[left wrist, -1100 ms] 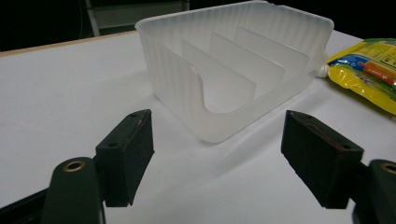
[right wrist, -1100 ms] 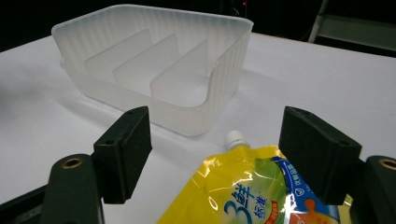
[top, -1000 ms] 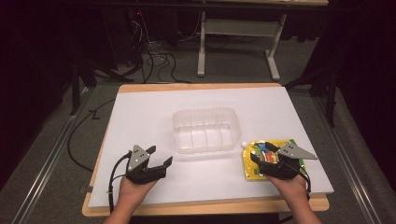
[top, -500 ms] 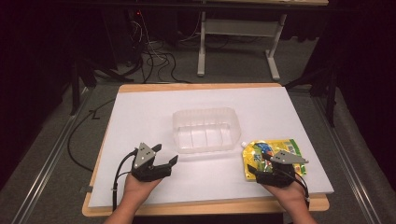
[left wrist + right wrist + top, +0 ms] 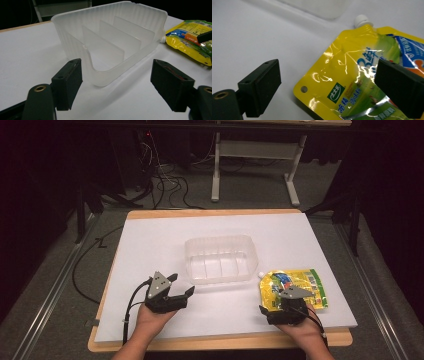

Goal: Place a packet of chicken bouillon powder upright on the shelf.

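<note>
Both grippers, left gripper (image 5: 181, 287) and right gripper (image 5: 274, 311), have drawn back, jaws wide, empty.

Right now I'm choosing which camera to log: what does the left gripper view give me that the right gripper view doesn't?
Left gripper view alone: the clear bin's three inner dividers, between the open left hand-held gripper. Right gripper view alone: the pouch's punched corner hole and green logo, at the open right hand-held gripper. Both: yellow pouch, white table.
</note>
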### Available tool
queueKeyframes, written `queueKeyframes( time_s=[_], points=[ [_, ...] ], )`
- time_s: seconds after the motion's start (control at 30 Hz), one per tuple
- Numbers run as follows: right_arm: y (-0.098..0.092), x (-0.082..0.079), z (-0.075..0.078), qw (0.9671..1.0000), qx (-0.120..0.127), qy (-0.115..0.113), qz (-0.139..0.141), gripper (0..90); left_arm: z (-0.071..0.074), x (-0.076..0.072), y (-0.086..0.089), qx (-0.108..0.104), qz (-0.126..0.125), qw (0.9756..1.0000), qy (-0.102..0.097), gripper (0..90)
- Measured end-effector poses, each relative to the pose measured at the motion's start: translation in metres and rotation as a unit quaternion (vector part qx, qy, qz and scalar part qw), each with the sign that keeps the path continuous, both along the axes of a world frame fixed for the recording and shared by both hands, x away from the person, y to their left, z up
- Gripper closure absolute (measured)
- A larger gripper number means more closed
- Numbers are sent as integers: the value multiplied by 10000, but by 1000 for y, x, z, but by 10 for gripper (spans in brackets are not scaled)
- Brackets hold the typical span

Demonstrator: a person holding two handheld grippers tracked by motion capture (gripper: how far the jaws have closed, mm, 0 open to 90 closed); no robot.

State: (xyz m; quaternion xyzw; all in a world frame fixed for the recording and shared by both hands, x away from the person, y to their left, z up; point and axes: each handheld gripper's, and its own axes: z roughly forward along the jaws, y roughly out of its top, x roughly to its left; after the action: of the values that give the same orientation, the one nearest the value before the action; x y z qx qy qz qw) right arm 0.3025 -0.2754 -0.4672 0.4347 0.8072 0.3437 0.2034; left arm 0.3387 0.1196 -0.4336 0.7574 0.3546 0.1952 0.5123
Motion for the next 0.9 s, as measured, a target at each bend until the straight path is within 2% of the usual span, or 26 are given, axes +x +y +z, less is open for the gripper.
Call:
queueKeyframes(
  time_s=[0.03,0.1,0.13,0.37,0.53,0.6,0.73,0.87,0.9],
  points=[
    [4,1,-3,9999,-149,47,49,64,0,0,1,-5,7,10000,11,259],
    [5,2,-4,9998,-185,31,62,65,0,0,1,-6,15,10000,5,259],
    [7,2,-6,9995,-315,36,60,72,0,0,1,19,9,10000,11,259],
    [5,3,-10,9984,-555,42,20,94,0,0,1,40,3,10000,8,259],
    [5,3,-10,9984,-557,12,7,100,-1,1,1,29,17,10000,18,259],
    [4,2,-9,9982,-588,-54,-68,134,0,0,1,31,11,10000,18,260],
    [4,2,-8,9982,-601,-67,-48,161,-1,0,1,21,11,10000,23,259],
    [5,-3,-1,9976,-621,-311,-71,237,0,0,2,6,25,10000,25,259],
    [5,-3,-1,9976,-621,-311,-71,237,0,0,2,6,25,10000,25,260]
  ],
)
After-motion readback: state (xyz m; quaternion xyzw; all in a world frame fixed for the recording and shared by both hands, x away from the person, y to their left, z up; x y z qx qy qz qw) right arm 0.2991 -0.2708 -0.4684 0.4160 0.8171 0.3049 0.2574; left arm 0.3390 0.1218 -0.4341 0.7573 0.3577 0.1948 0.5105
